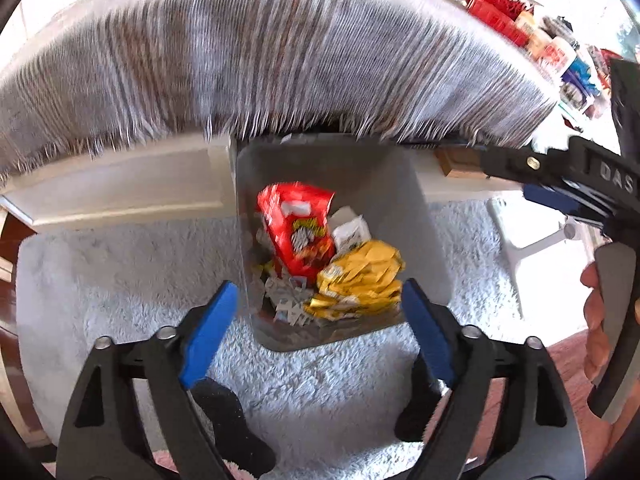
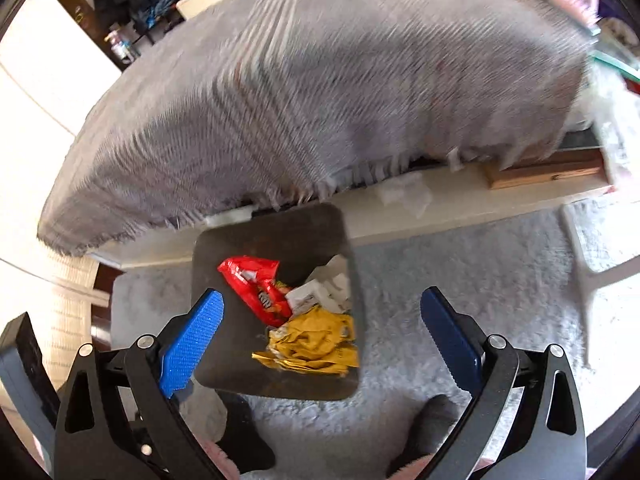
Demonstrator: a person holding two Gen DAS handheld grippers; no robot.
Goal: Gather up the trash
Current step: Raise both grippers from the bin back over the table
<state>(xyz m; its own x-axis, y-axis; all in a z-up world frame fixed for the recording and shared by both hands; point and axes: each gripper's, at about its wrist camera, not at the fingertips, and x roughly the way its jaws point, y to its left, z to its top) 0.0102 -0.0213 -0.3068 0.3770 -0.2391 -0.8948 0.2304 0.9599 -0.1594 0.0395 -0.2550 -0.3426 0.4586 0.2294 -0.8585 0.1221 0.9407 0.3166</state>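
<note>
A grey trash bin (image 1: 424, 240) (image 2: 224, 248) stands on the pale shaggy rug below a table's edge. Inside lie a red snack bag (image 1: 296, 224) (image 2: 256, 284), a crumpled yellow wrapper (image 1: 360, 280) (image 2: 316, 340), a white carton (image 1: 352, 232) (image 2: 316, 292) and paper scraps. My left gripper (image 1: 320, 320) hangs open above the bin, nothing between its blue pads. My right gripper (image 2: 324, 336) is open too, above the bin, empty. In the left wrist view the right gripper's black body (image 1: 560, 176) and a hand (image 1: 596, 320) show at the right edge.
A grey fringed cloth (image 1: 260, 60) (image 2: 320, 92) covers the table above the bin. Red and blue packages (image 1: 504, 16) crowd the table's far right. A wooden board (image 2: 544, 172) lies under the table. Two dark-socked feet (image 2: 240, 440) stand on the rug (image 1: 120, 272) (image 2: 480, 272).
</note>
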